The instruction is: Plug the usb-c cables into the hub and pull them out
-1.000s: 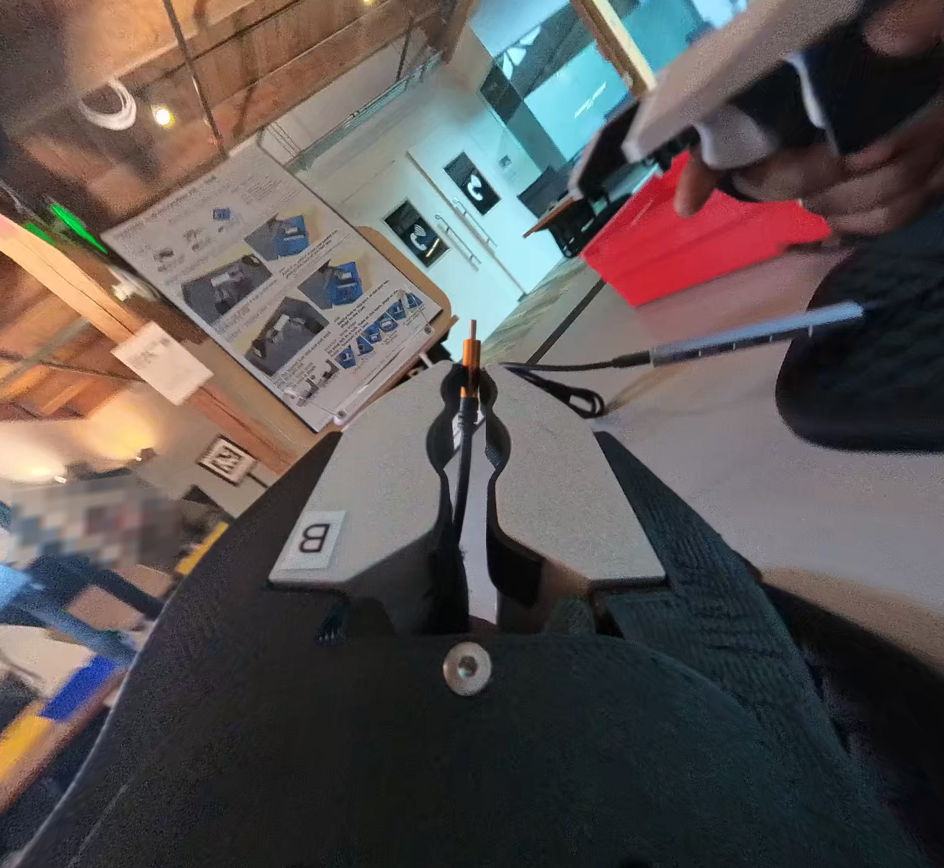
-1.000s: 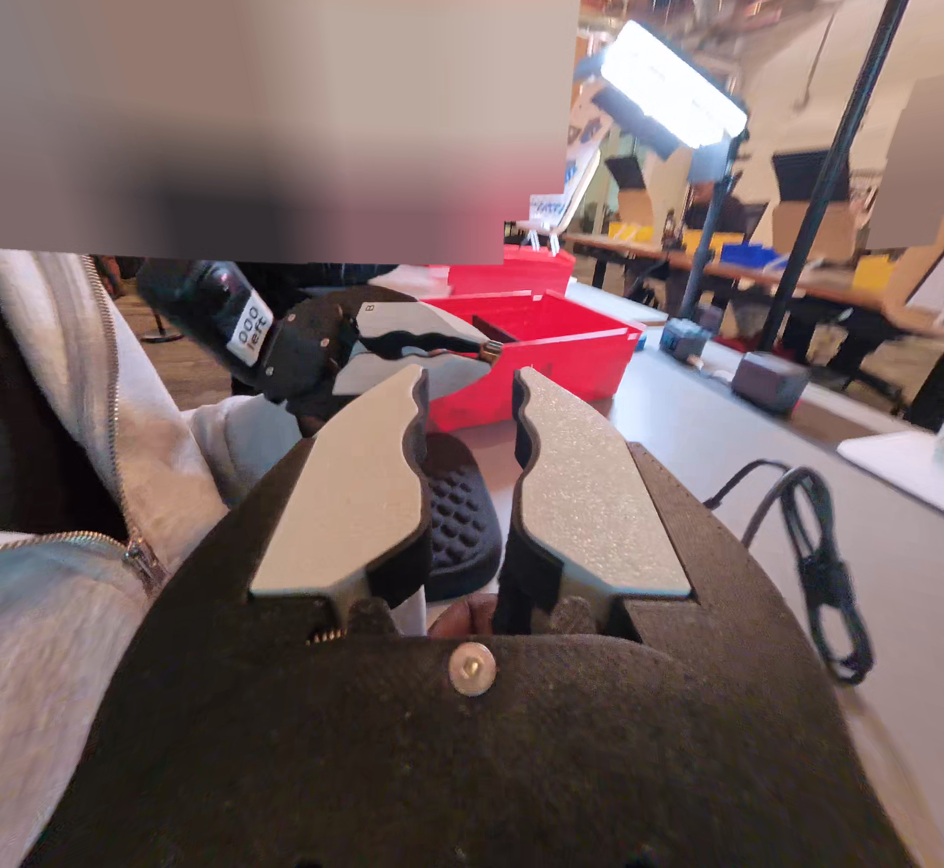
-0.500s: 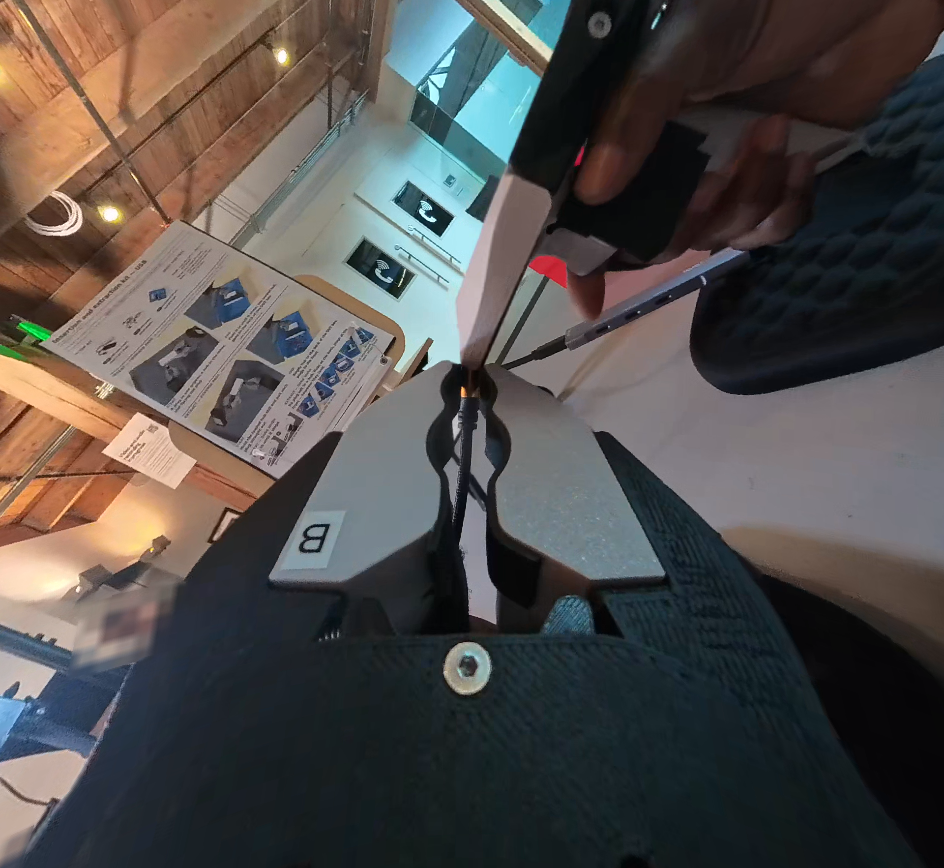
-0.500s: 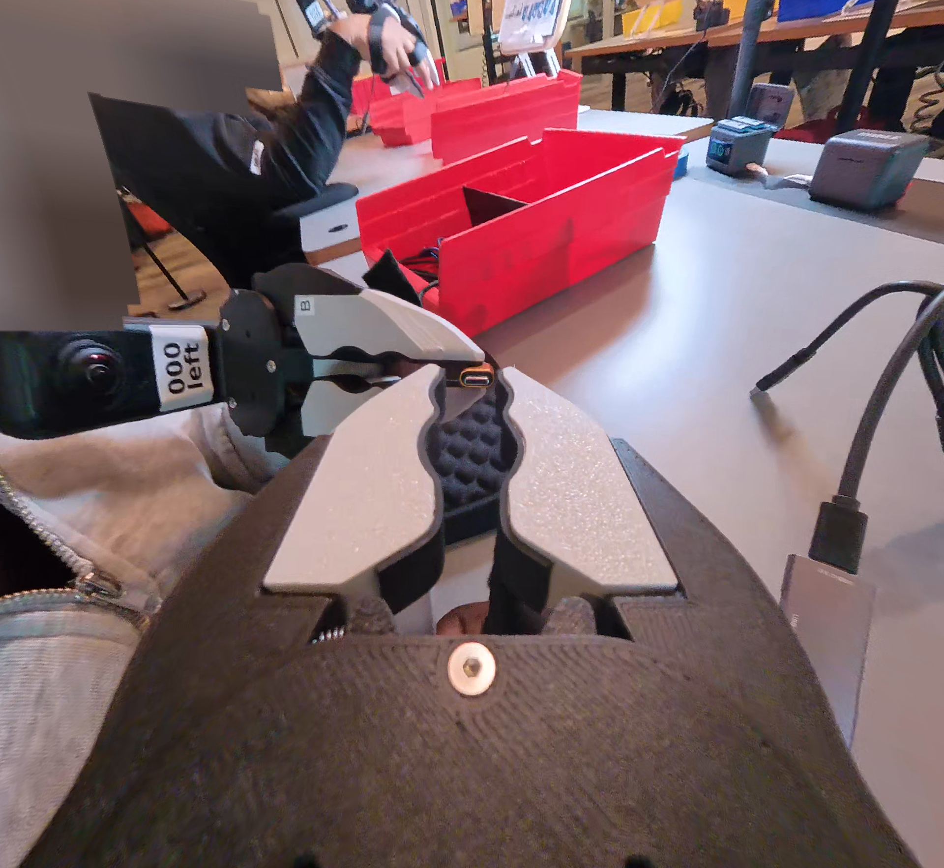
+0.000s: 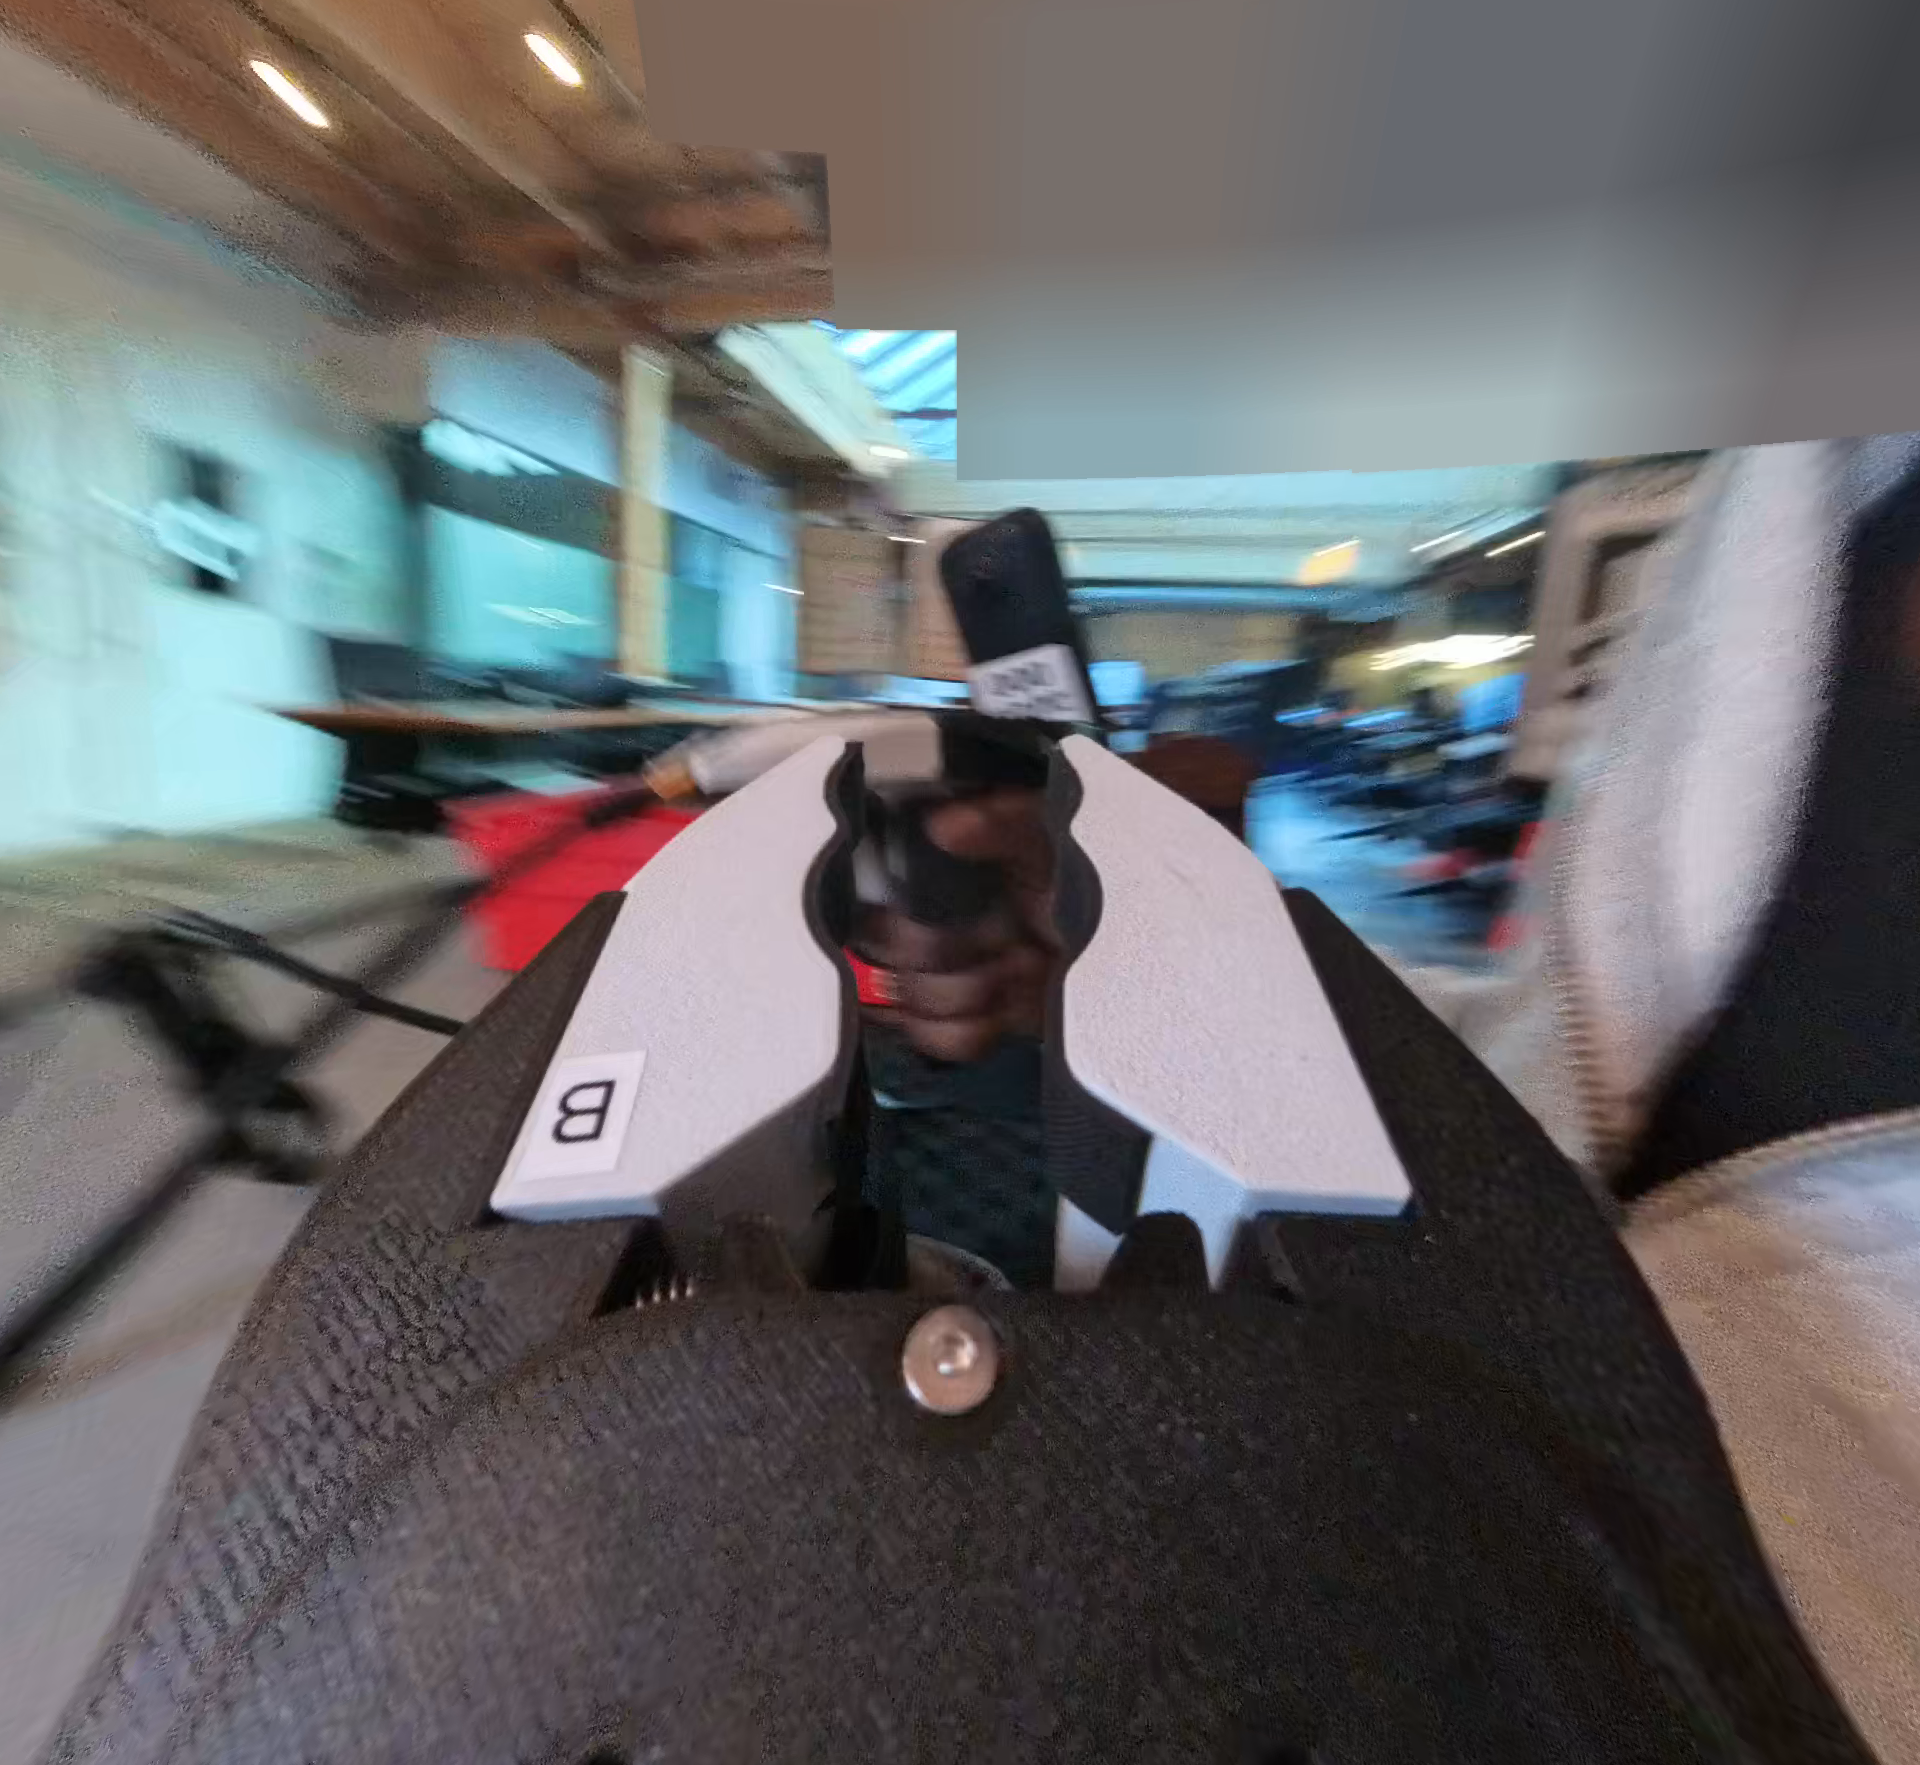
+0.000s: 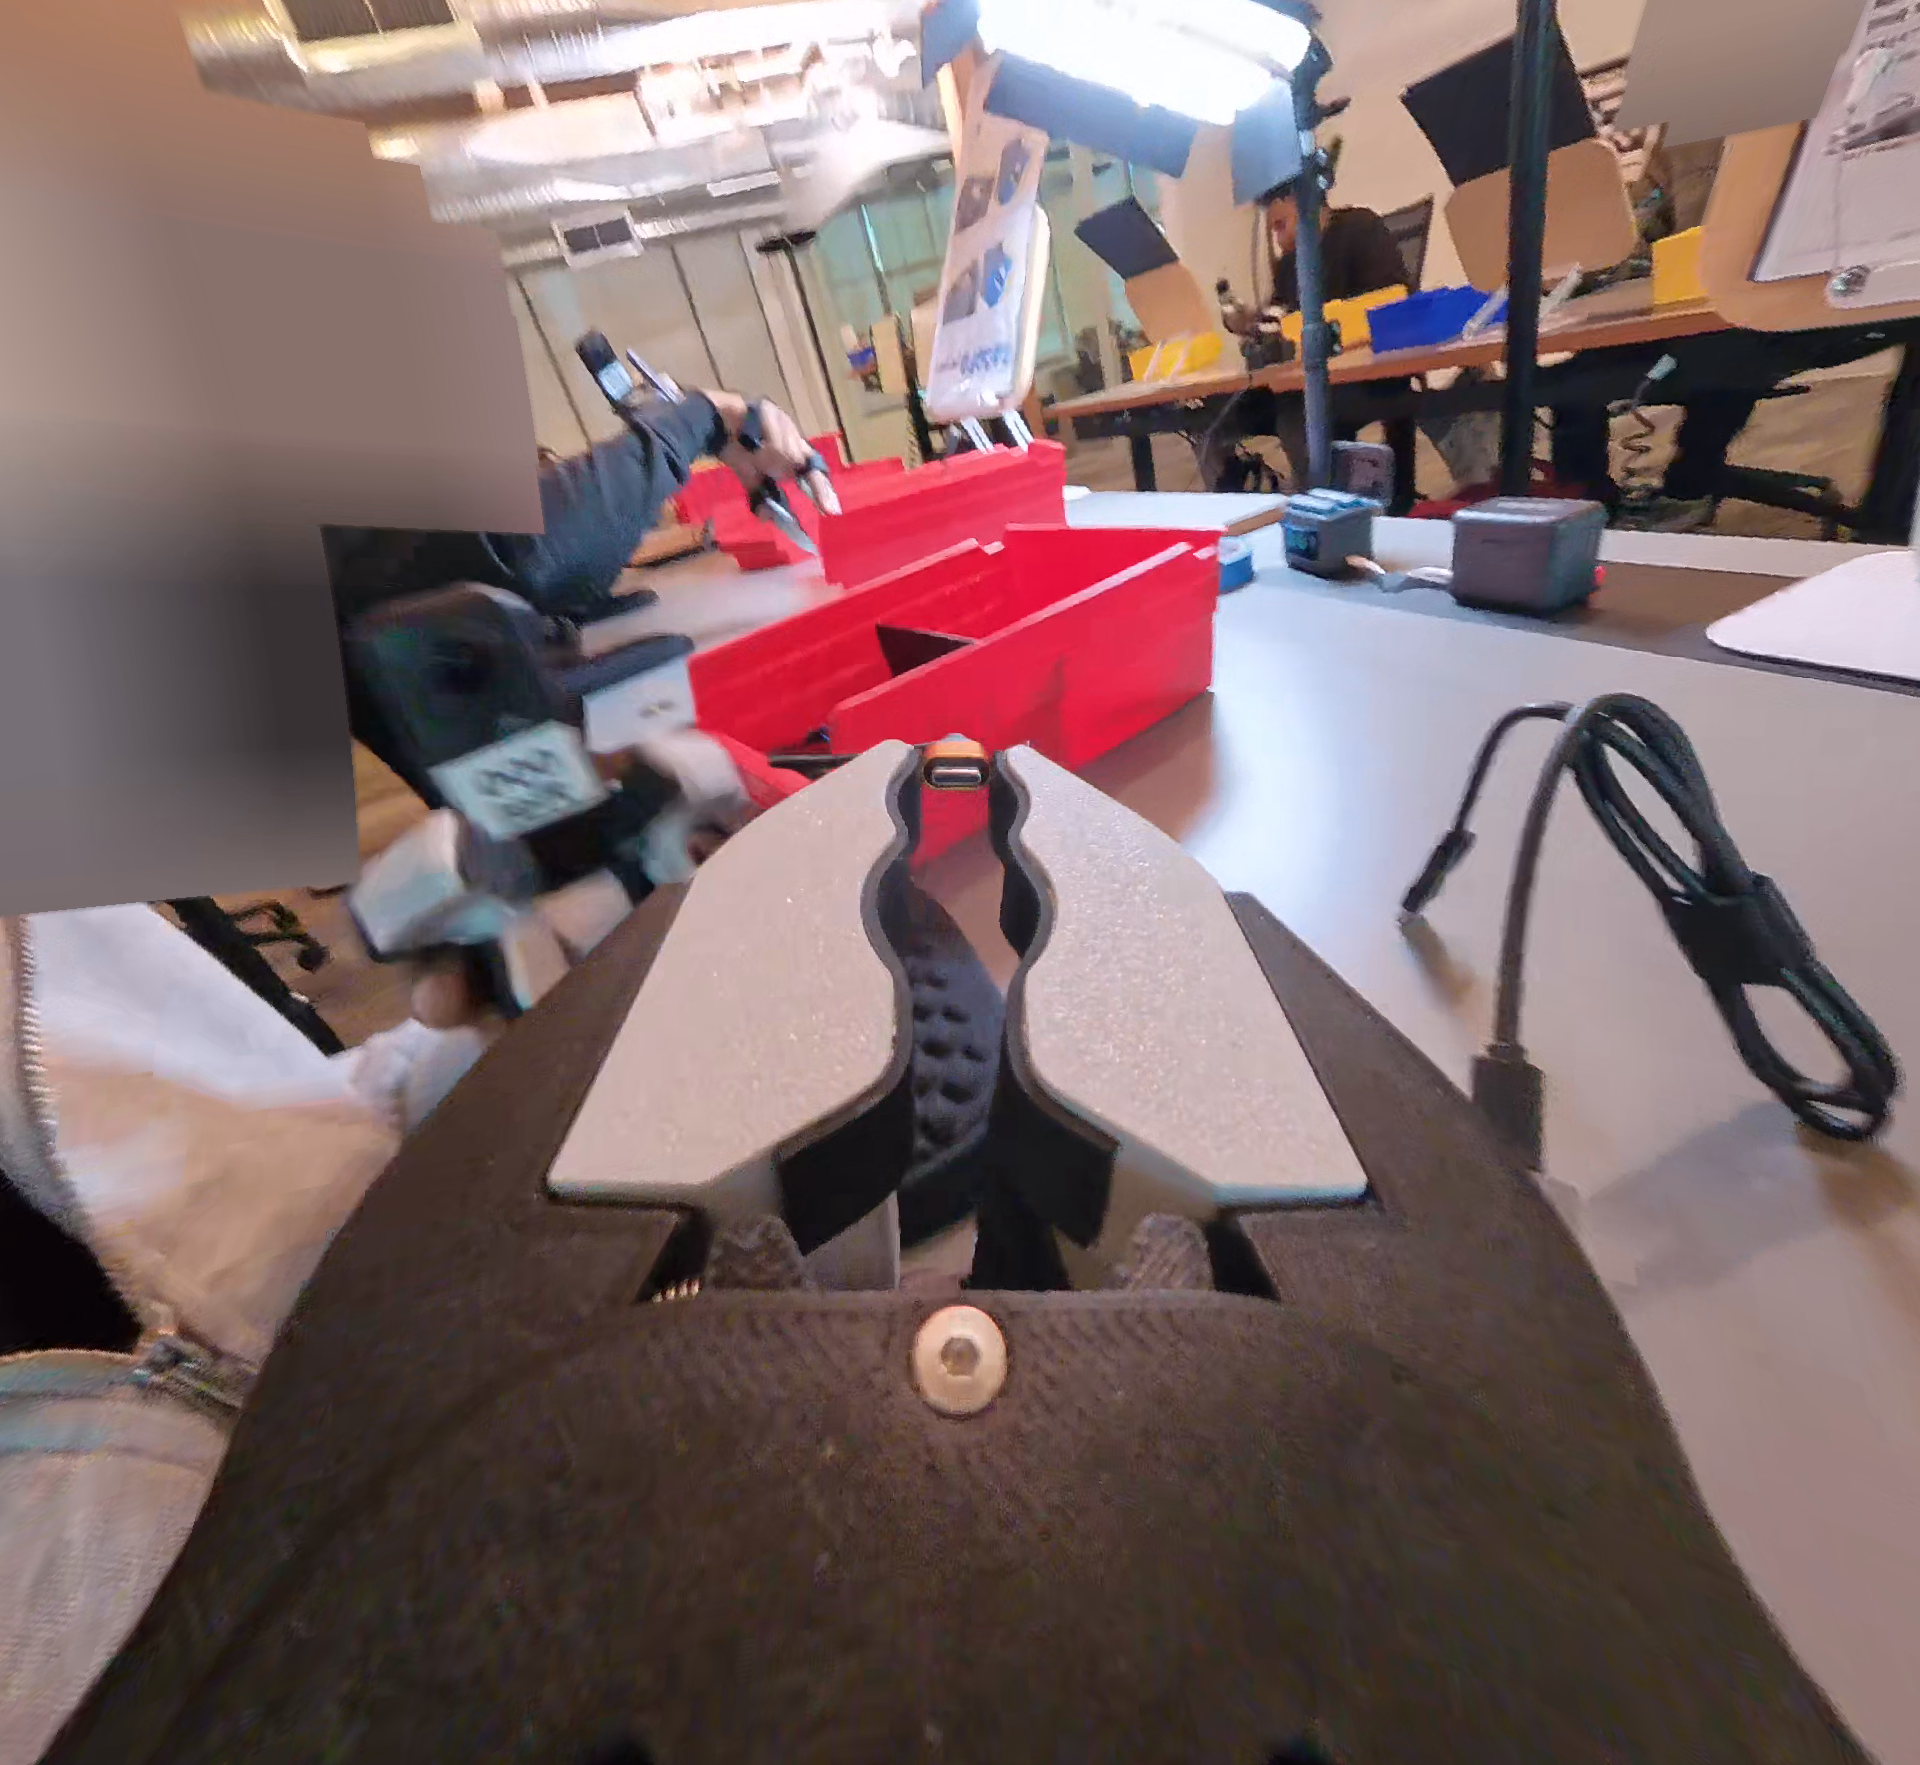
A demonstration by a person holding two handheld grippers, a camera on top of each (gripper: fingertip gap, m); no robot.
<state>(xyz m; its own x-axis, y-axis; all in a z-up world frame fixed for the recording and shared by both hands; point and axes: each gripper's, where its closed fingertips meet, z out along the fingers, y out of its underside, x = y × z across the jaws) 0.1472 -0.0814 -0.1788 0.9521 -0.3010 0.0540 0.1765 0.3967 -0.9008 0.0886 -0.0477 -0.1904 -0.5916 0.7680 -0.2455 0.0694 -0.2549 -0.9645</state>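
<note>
While the left wrist view is smearing with motion, the left gripper is standing apart and empty, facing the hand on the other tool; no hub is showing. Across the right wrist view, the right gripper is clamping the usb-c plug, its long axis running forward along the fingers, mouth pointing away. A bundled black cable is lying well to its right on the table.

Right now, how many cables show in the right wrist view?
2. The right claw pinches an orange-tipped cable; a bundled black cable lies on the table. More may hide in the red bin.
</note>
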